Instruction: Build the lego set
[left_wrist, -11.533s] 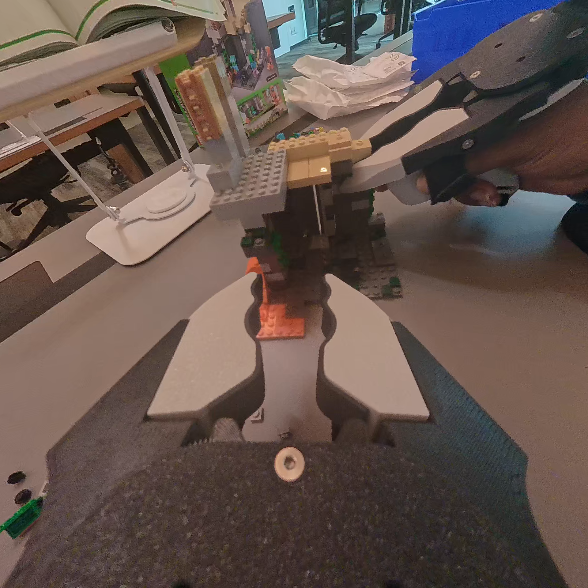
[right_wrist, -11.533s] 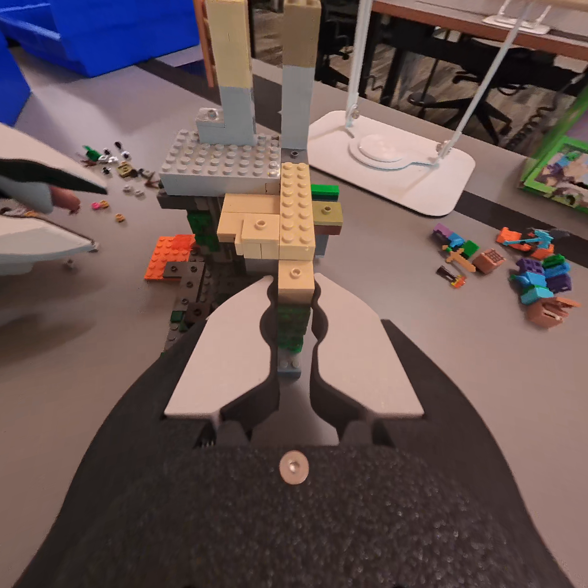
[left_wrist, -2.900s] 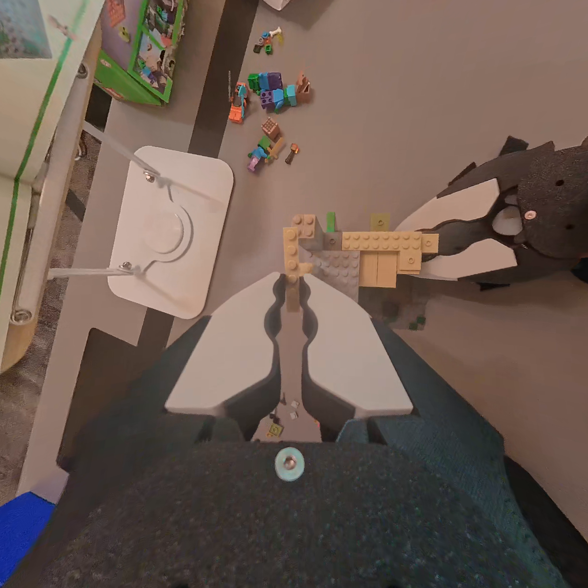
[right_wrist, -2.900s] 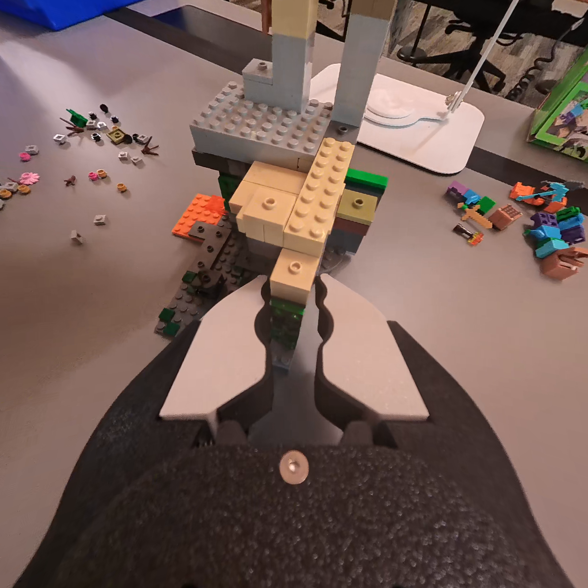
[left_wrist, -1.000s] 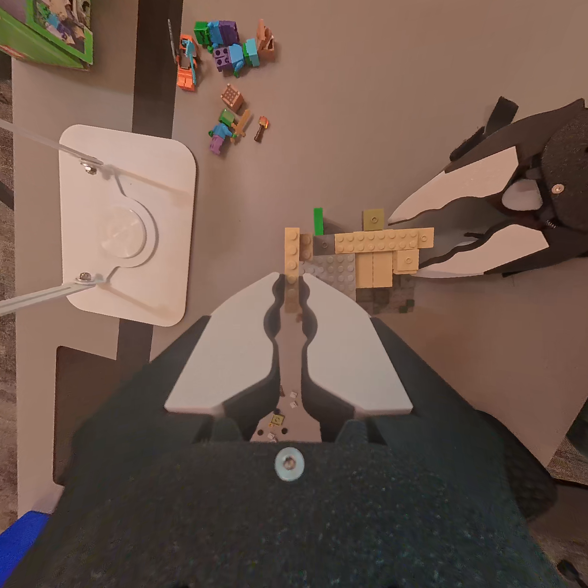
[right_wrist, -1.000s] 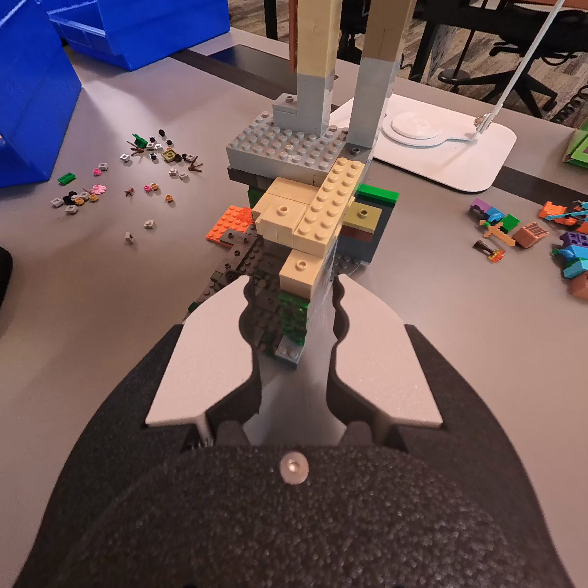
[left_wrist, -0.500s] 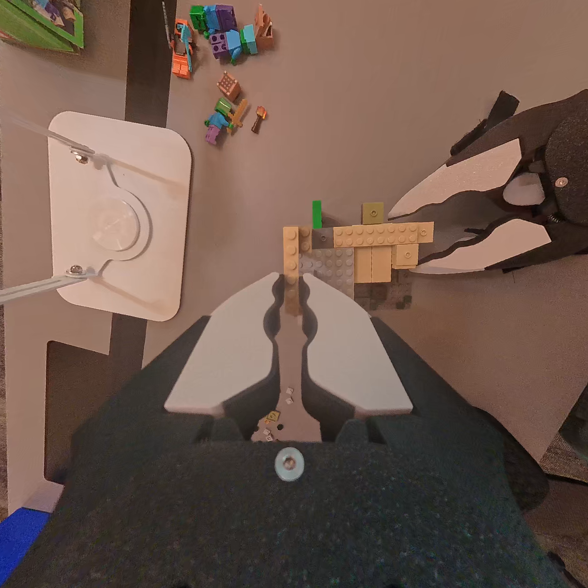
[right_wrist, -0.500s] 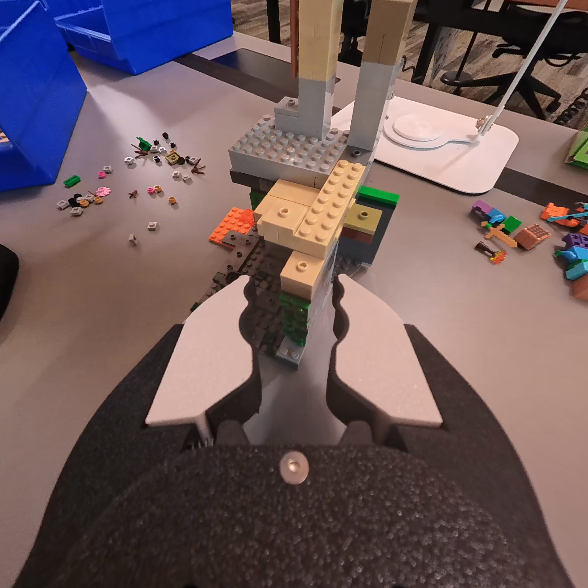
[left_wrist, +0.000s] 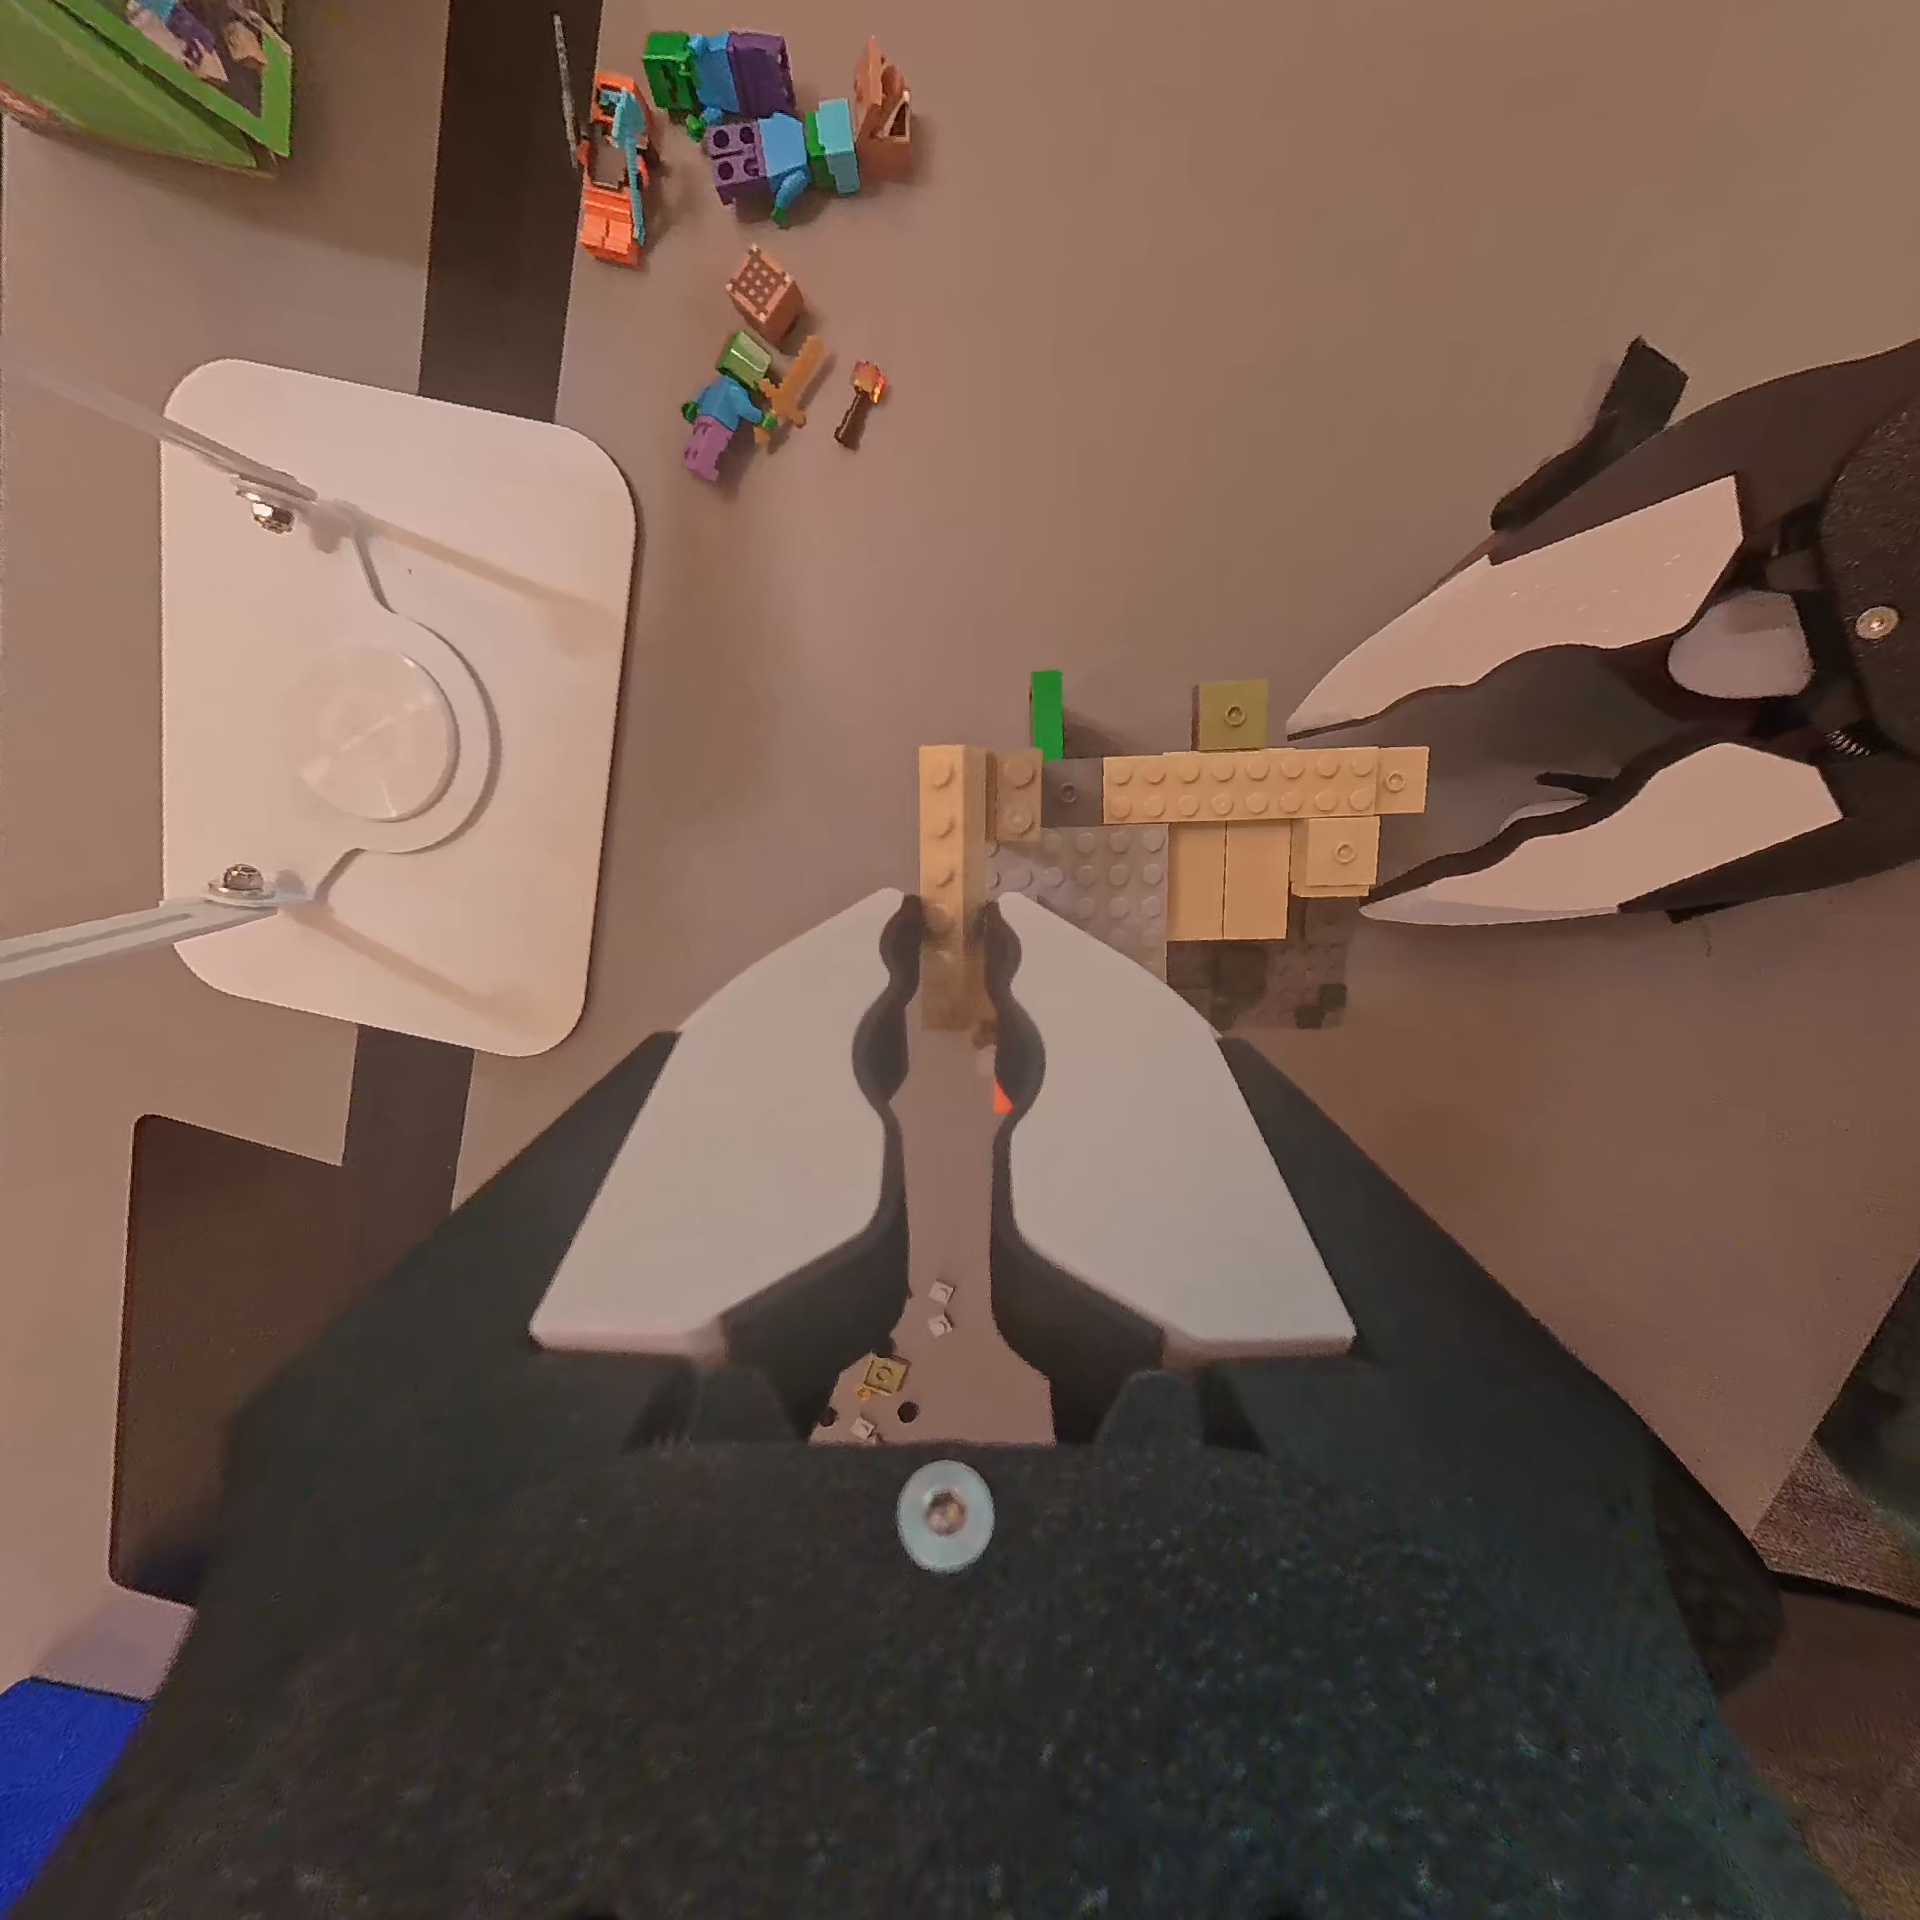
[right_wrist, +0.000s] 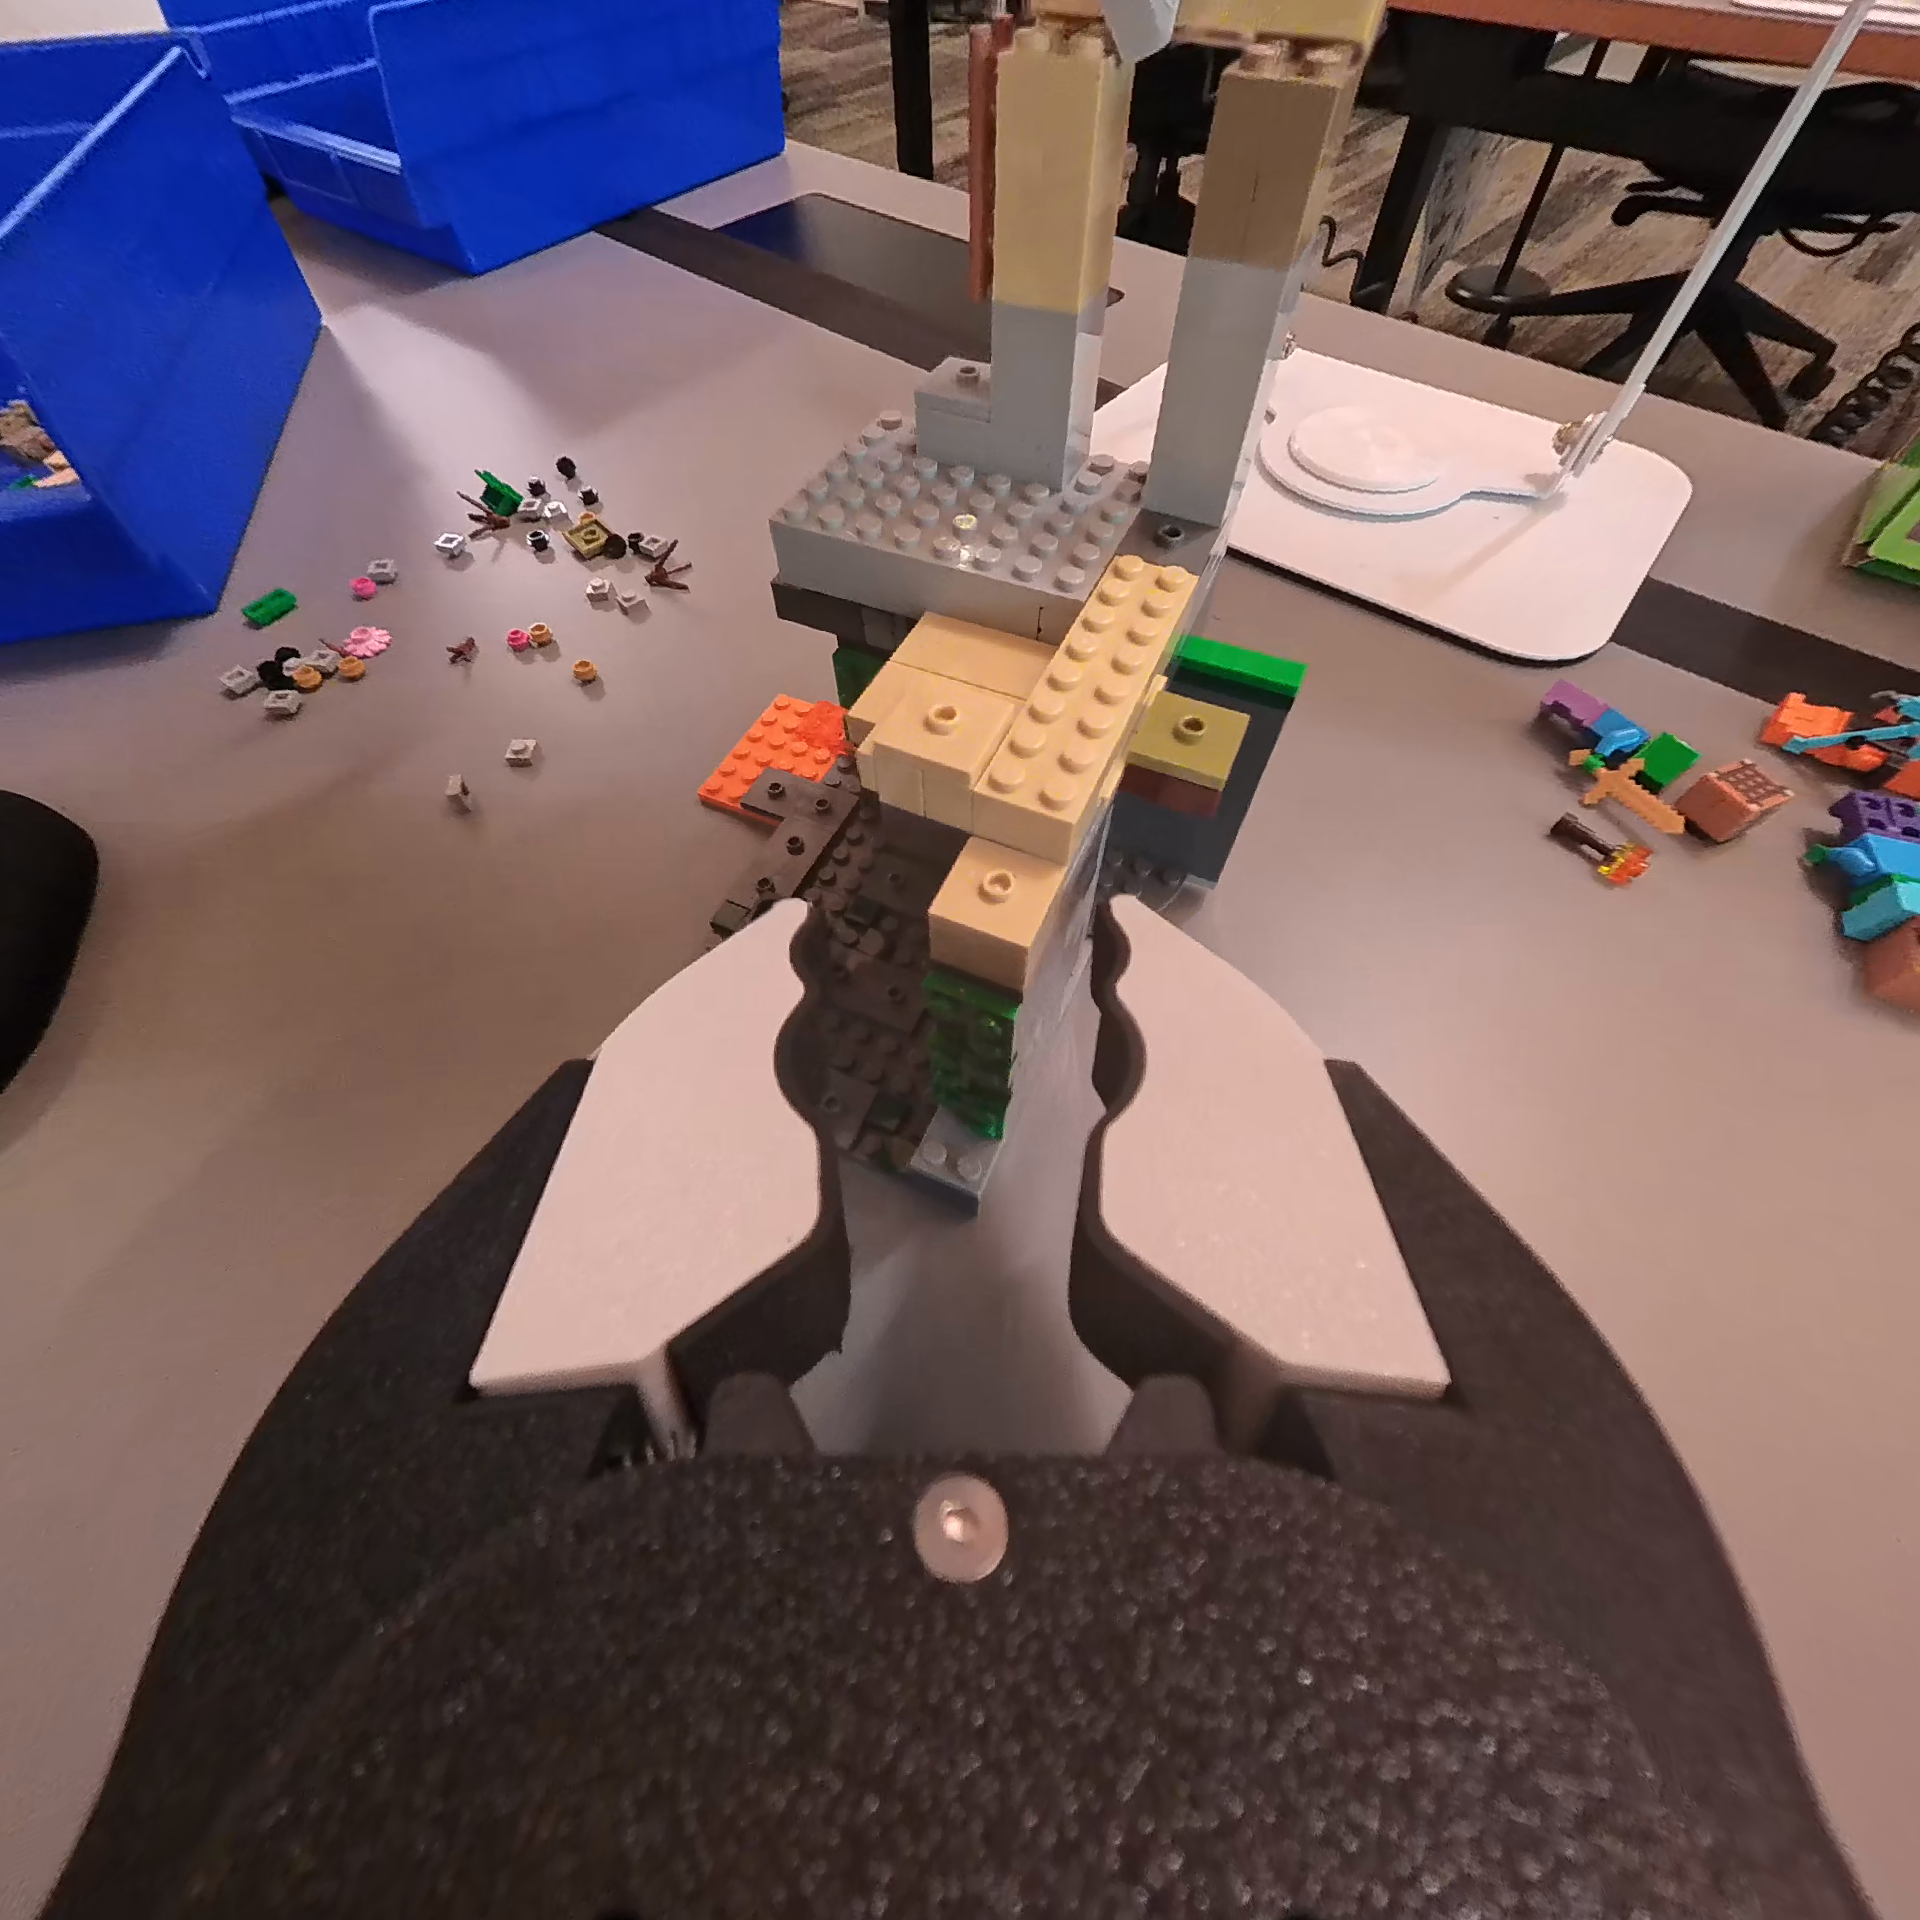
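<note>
Tan brick's (left_wrist: 951, 894) gripped end blurred

Left claw (left_wrist: 948, 914) pinched, right claw (right_wrist: 948, 940) agape

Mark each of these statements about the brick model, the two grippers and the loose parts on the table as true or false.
1. The left gripper has its fingers closed on a long tan plate atop the brick model. True.
2. The right gripper clamps the tan tile at the model's near end. False: its fingers stand apart on either side, with visible gaps.
3. An orange plate lies at the model's base. True.
4. The blue bins sit on the white stand base. False: they stand on the table across the model from it.
5. Small loose pieces are scattered near the bins. True.
</note>
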